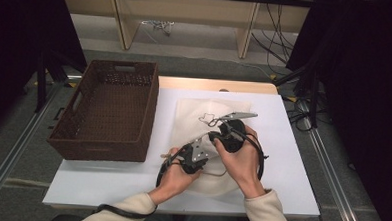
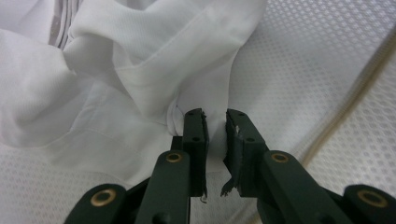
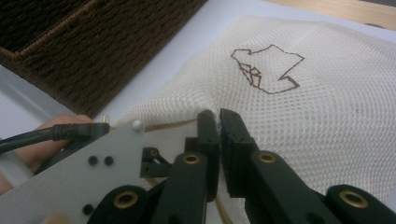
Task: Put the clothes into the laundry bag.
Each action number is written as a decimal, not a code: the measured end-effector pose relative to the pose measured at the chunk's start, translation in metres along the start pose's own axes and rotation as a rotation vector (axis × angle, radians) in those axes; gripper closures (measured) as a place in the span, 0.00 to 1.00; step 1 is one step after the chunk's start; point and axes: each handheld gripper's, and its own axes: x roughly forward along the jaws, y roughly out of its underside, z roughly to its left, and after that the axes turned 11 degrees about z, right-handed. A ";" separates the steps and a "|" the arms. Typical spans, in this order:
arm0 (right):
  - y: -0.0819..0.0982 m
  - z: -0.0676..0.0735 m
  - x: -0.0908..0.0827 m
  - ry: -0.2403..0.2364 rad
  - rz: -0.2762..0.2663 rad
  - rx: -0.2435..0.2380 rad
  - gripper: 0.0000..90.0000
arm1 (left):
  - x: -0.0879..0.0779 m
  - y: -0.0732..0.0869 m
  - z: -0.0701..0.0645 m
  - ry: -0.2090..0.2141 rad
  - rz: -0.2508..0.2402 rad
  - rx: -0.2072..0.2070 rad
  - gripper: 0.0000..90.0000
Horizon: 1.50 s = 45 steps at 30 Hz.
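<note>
Centre of the high view: the cream mesh laundry bag with a dark brown line drawing lies flat on the white tabletop, just right of the dark brown woven basket. The right tool is pinched tight on the bag's mesh edge. The left tool, low in its own view, is nearly closed, with a fold of white fabric garment between its tips.

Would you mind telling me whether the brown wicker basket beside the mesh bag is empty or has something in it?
Empty: the high view shows the basket's bare woven floor, with nothing lying inside.
</note>
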 end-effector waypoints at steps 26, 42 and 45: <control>0.001 -0.004 0.007 -0.002 0.045 0.016 0.98 | -0.009 0.007 0.002 0.045 -0.027 0.047 0.77; 0.001 -0.008 0.010 0.005 0.057 -0.016 0.97 | -0.025 0.019 -0.005 0.053 -0.034 0.074 0.79; 0.002 -0.007 0.011 0.006 0.039 -0.008 0.97 | -0.018 0.018 -0.005 0.042 -0.012 0.079 0.81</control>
